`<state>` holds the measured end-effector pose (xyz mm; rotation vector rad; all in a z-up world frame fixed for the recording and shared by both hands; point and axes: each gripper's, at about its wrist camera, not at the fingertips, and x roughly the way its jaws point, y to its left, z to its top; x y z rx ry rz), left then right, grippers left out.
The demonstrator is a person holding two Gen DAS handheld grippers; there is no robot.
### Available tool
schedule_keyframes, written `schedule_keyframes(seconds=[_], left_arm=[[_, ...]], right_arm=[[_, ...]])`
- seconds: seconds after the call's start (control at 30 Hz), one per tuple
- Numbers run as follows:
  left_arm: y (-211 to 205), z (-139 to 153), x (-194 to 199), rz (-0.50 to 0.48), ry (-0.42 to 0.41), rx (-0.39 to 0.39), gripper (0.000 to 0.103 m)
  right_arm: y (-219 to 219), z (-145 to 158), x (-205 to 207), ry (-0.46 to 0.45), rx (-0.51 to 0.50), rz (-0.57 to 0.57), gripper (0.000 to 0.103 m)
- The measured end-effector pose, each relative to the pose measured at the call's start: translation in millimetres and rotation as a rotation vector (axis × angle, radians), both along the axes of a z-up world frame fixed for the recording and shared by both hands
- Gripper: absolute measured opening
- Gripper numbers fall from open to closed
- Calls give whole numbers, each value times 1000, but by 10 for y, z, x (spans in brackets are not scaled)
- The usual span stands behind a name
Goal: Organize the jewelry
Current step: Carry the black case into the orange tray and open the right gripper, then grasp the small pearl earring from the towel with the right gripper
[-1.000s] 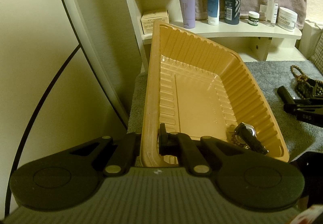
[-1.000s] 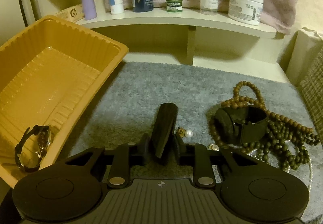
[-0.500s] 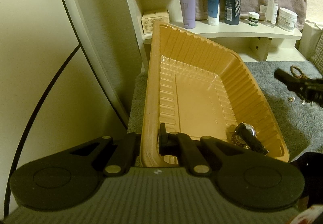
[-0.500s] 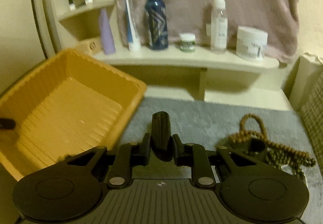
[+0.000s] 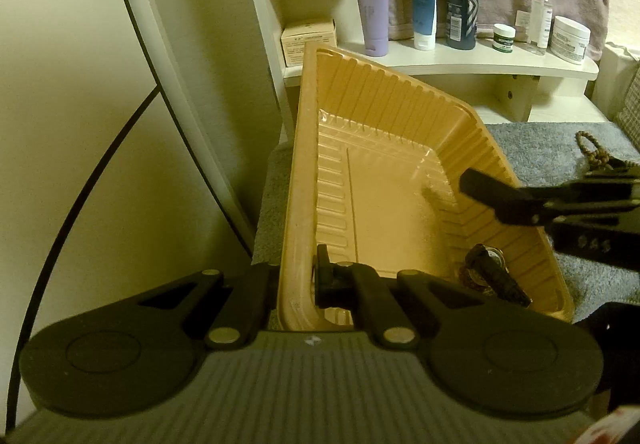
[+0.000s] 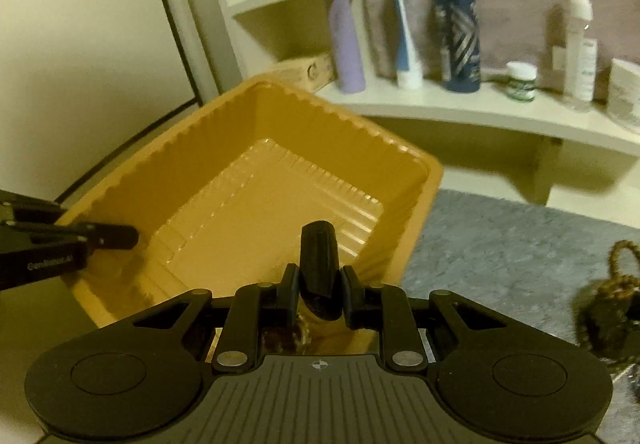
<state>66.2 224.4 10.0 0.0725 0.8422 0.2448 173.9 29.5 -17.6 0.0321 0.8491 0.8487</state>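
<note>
My left gripper stays out of it, clamped on the near rim of the ribbed orange plastic tray and tipping it up off the grey mat so it cannot slide. My right gripper, angled downward over the tray's near end, is clenched on a dark, rounded clip-like piece I judge ready to drop. A dark watch already lies in the tray's near corner, while brown wooden beads wait on the mat, well apart
</note>
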Motion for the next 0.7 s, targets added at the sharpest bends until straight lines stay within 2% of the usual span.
schedule_keyframes(seconds=[0.13, 0.17, 0.2, 0.27, 0.43, 0.7], left_arm=[[0, 0, 1, 1, 1, 0, 3], [1, 0, 1, 1, 1, 0, 3], [-1, 1, -1, 1, 1, 0, 3], [-5, 1, -3, 2, 1, 1, 3], [-13, 0, -6, 1, 1, 1, 3], [-23, -4, -19, -1, -2, 7, 3]], right_arm=[[42, -76, 9, 34, 16, 19, 22], [28, -76, 10, 39, 25, 17, 25], [10, -65, 6, 36, 29, 10, 38], [-51, -18, -10, 21, 43, -11, 52], [-299, 55, -21, -5, 49, -96, 52], [-932, -89, -67, 4, -21, -295, 52]])
